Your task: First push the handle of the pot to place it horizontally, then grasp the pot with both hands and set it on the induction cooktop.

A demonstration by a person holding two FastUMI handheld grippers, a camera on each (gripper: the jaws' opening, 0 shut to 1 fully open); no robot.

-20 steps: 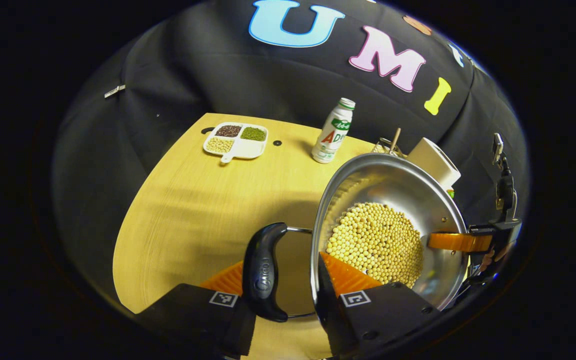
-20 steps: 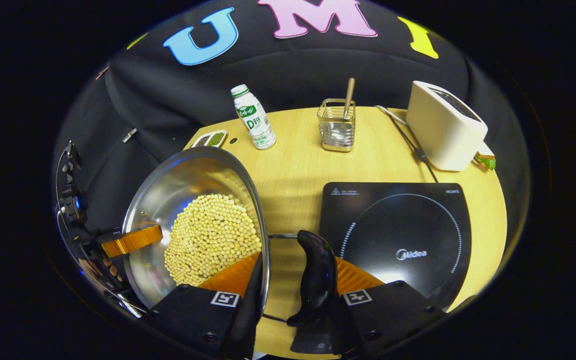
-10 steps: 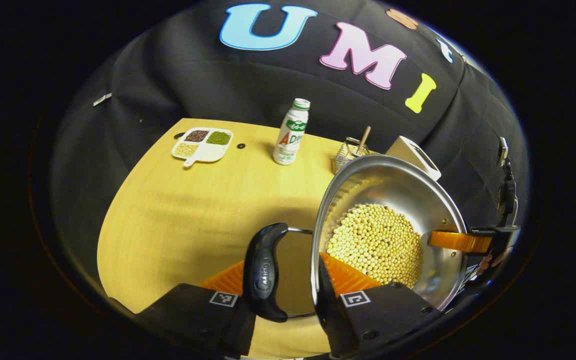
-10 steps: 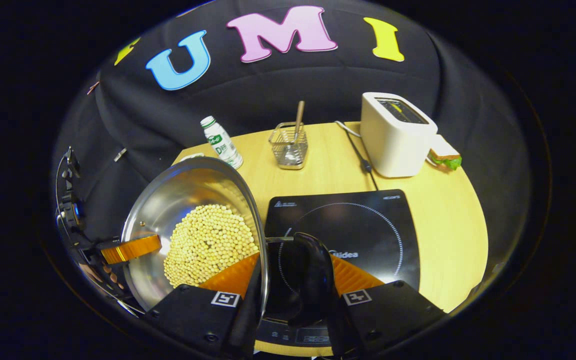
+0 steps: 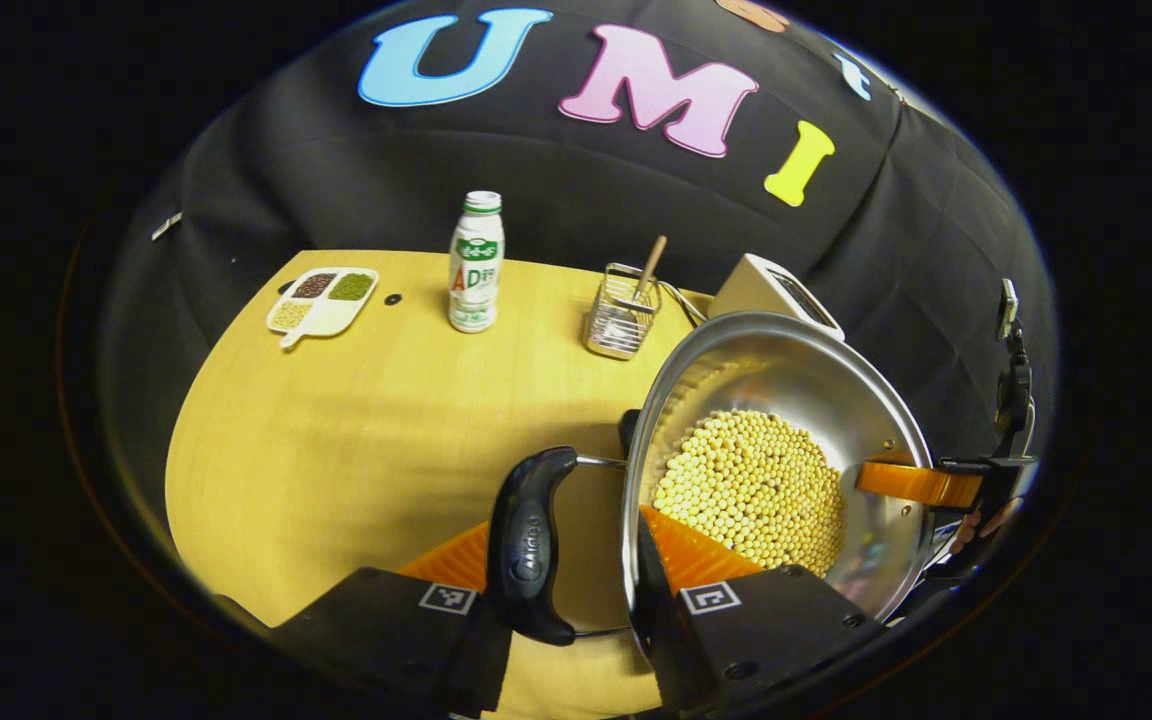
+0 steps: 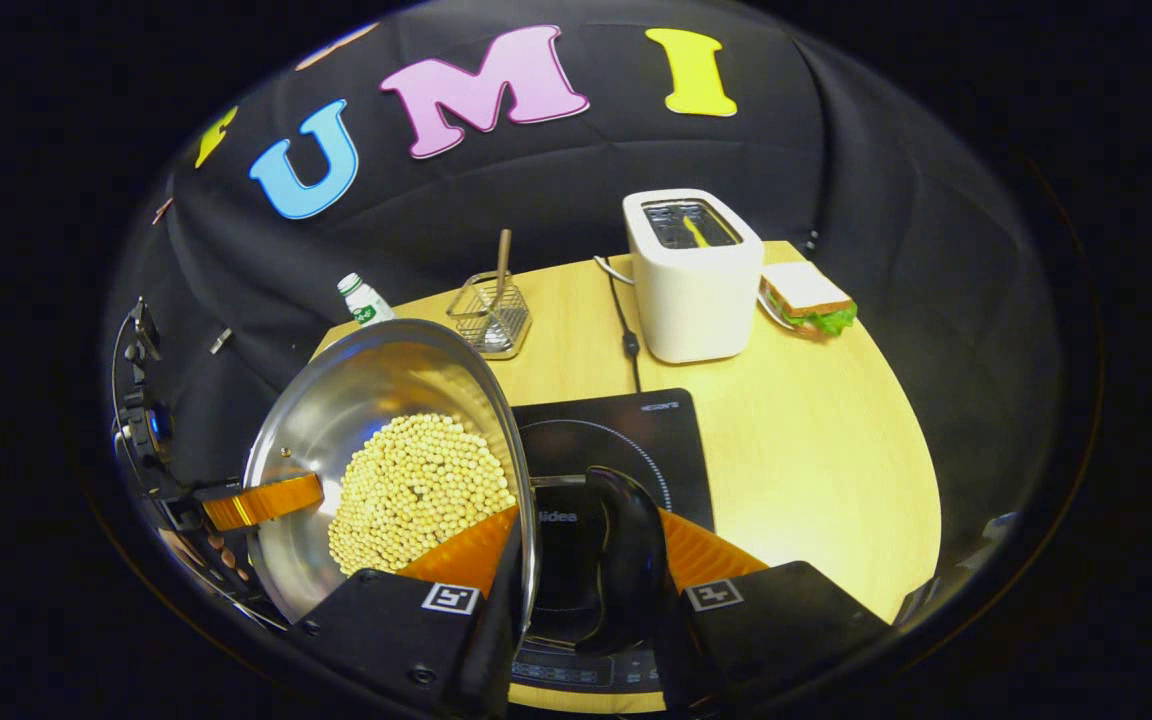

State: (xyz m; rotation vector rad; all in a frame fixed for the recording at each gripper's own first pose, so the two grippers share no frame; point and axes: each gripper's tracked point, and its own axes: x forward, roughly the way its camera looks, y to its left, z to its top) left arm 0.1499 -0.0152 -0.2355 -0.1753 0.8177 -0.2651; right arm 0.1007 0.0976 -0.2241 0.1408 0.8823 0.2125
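- You hold the pot (image 5: 786, 440) in the air with both tools, and it is full of pale beans (image 5: 751, 485).
- Your left gripper (image 5: 561, 590) pinches the pot at its left side: one finger is inside the rim, the other is outside, next to the black handle (image 5: 526, 545).
- Your right gripper (image 6: 586, 590) pinches the opposite side in the same way, around the rim and its own black handle (image 6: 626, 560).
- Compared with one second ago, the pot has travelled to the right. In the right gripper view the induction cooktop (image 6: 626, 440) was then beside the handle; now it lies under it.
- In the left gripper view the bottle (image 5: 476, 262) and the snack tray (image 5: 324, 300) have slid to the left, which agrees with this movement.
- I think the carrying step is nearly finished, and lowering is what remains.
- The pot's bottom is hidden, so probably it is above the cooking ring, but I cannot confirm that it is centred.
- Keep it level; the toaster (image 6: 691, 275) and the wire basket (image 6: 491, 318) stand on the far side.
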